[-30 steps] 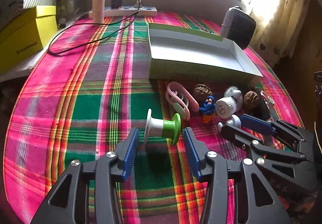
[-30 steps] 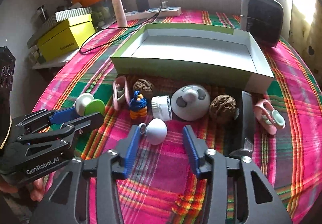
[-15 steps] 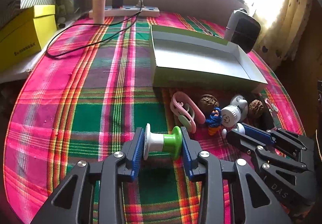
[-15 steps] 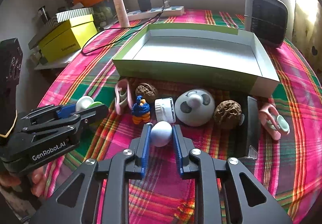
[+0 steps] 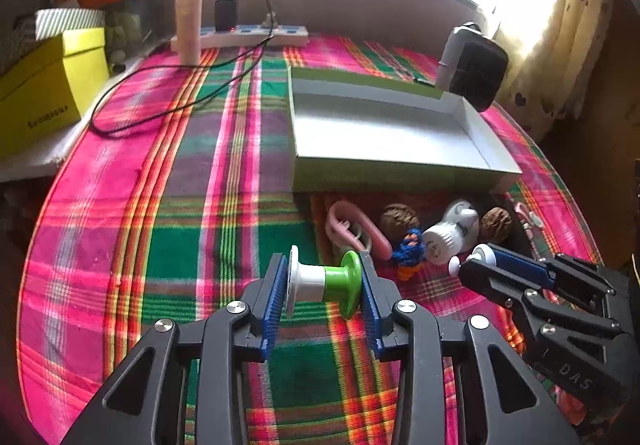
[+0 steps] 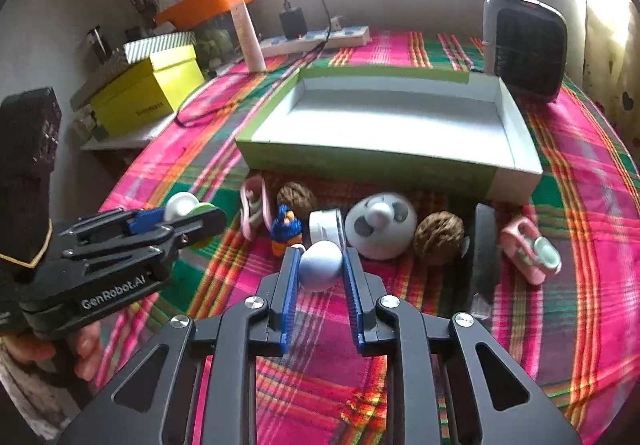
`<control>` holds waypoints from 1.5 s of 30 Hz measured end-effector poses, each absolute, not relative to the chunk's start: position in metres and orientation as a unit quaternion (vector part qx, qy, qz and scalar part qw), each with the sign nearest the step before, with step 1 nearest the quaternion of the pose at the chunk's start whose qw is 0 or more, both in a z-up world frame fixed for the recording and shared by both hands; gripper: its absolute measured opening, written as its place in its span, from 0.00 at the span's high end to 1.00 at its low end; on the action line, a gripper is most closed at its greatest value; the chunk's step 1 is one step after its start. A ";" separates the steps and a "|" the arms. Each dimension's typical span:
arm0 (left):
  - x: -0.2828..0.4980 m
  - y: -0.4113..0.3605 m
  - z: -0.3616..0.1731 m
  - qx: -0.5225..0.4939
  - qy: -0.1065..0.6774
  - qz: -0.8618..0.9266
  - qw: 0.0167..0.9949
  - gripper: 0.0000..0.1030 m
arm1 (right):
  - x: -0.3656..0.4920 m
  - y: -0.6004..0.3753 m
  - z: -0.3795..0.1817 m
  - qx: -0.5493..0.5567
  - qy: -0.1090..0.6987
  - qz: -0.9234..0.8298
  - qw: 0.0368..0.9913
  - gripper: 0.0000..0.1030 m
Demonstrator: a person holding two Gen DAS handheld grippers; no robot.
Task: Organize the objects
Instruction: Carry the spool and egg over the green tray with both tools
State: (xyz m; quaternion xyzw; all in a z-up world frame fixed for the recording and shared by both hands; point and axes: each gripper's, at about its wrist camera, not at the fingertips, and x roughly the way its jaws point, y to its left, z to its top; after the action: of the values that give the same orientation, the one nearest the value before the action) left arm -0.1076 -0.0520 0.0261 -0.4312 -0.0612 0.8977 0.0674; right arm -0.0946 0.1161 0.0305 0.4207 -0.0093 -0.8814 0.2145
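Note:
My left gripper (image 5: 324, 281) is shut on a white and green spool (image 5: 324, 283), held end to end a little above the plaid cloth. My right gripper (image 6: 320, 265) is shut on a pale blue egg-shaped ball (image 6: 321, 264). An open grey box with green sides (image 5: 384, 133) stands behind the row of small items and is empty; it also shows in the right wrist view (image 6: 392, 125). The left gripper with the spool (image 6: 184, 205) shows at left in the right wrist view, and the right gripper (image 5: 480, 261) at right in the left wrist view.
In front of the box lie a pink clip (image 6: 254, 205), two walnuts (image 6: 296, 197), a blue knitted figure (image 6: 285, 227), a white cap (image 6: 326, 223), a white round gadget (image 6: 380, 225), a dark bar (image 6: 486, 241), another pink clip (image 6: 530, 253). A heater (image 6: 524, 45), power strip (image 6: 316, 39), yellow box (image 6: 148, 97) stand behind.
Both grippers closed from open: the left on the spool, the right on the ball. Both objects have since been lifted slightly off the cloth.

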 end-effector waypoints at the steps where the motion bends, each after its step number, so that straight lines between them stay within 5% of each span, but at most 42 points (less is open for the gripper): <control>1: -0.109 -0.050 0.030 -0.429 -0.059 0.899 0.070 0.68 | -0.096 0.118 0.035 0.415 -0.007 -0.885 0.212 0.78; 45: -0.232 -0.024 0.033 -0.429 -0.040 0.901 0.054 0.68 | -0.233 0.166 0.025 0.446 0.005 -0.885 0.136 0.78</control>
State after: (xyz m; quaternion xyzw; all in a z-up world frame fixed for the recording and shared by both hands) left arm -0.2318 -0.0242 0.0330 -0.4286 -0.0396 0.9010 0.0537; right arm -0.2328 0.1659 0.0248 0.4461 0.0050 -0.8846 0.1358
